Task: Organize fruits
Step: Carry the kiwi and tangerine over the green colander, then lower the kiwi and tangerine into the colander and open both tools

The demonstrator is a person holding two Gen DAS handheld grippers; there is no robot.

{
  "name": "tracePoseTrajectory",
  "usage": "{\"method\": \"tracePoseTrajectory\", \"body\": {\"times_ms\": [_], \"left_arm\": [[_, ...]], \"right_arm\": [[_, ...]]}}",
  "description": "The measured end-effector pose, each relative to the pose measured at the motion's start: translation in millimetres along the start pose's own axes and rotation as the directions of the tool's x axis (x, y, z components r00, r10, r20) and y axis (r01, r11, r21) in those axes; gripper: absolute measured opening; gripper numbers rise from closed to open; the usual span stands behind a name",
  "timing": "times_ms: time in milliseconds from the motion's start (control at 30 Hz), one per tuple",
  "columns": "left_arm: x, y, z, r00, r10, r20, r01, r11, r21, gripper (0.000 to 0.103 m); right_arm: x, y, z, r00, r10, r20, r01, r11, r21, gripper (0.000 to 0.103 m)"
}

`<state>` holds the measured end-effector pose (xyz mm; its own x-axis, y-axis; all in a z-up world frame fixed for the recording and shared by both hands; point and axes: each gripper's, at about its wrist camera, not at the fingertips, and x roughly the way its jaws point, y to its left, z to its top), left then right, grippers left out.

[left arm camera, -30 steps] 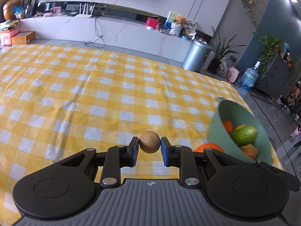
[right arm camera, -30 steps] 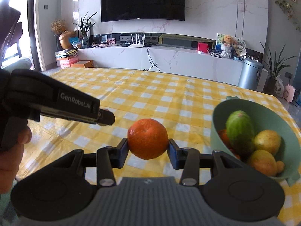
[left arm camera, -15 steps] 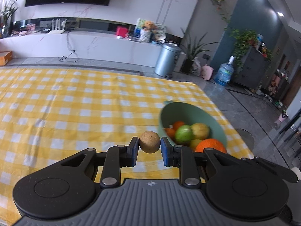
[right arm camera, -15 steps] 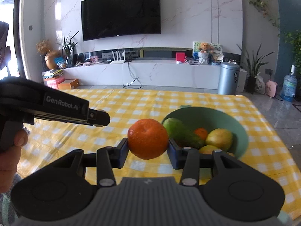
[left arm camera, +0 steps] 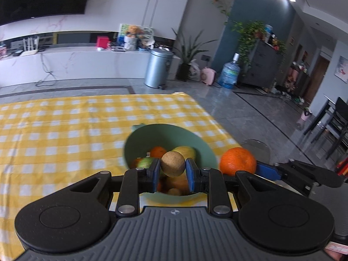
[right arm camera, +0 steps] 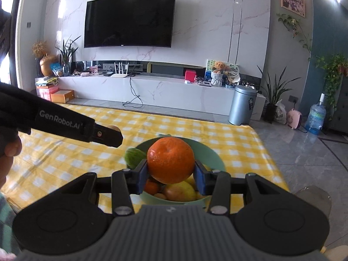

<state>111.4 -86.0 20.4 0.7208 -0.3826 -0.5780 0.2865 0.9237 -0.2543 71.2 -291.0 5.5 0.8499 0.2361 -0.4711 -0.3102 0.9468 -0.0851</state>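
My left gripper point(left arm camera: 173, 170) is shut on a small round tan fruit point(left arm camera: 173, 166), which hangs over the green bowl point(left arm camera: 152, 133). The bowl holds several fruits, among them a small orange one point(left arm camera: 158, 151), a yellow one point(left arm camera: 187, 151) and a green one point(left arm camera: 145, 162). In the right wrist view my right gripper point(right arm camera: 171, 173) is shut on an orange point(right arm camera: 170, 159) above the same bowl point(right arm camera: 214, 153). That orange point(left arm camera: 238, 161) also shows at the right of the left wrist view, just beyond the bowl's rim. The left gripper's body point(right arm camera: 65, 122) crosses the right wrist view from the left.
The bowl stands near the far right corner of a table with a yellow checked cloth point(left arm camera: 65, 130). Past the table edge is grey floor with a metal bin point(left arm camera: 157, 69) and a water bottle point(left arm camera: 230, 72). A person's hand point(right arm camera: 9, 150) grips the left tool.
Both grippers have swung right and risen with their fruits. The bowl, earlier off to the right, now lies straight under the held fruits.
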Motion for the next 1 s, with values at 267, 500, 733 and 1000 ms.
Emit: {"method": "tracePoseTrajectory", "body": {"times_ms": [267, 500, 733, 1000], "left_arm": [[41.1, -5.0, 6.6, 0.997, -0.039, -0.067, 0.038, 0.999, -0.011, 0.028], [78.6, -1.0, 8.2, 0.985, -0.038, -0.170, 0.035, 0.999, -0.024, 0.028], [109.3, 7.4, 1.4, 0.957, -0.022, -0.288, 0.004, 0.998, -0.062, 0.028], [110.1, -5.8, 4.4, 0.957, 0.067, -0.283, -0.054, 0.997, 0.052, 0.028]], "right_arm": [[30.8, -33.6, 0.2, 0.998, -0.008, -0.068, 0.008, 1.000, -0.013, 0.042], [70.4, -40.3, 3.0, 0.990, 0.028, -0.142, -0.036, 0.998, -0.054, 0.042], [108.3, -46.5, 0.3, 0.969, 0.055, -0.242, -0.087, 0.989, -0.123, 0.042], [131.2, -52.8, -0.3, 0.953, 0.072, -0.294, -0.119, 0.982, -0.145, 0.042]]}}
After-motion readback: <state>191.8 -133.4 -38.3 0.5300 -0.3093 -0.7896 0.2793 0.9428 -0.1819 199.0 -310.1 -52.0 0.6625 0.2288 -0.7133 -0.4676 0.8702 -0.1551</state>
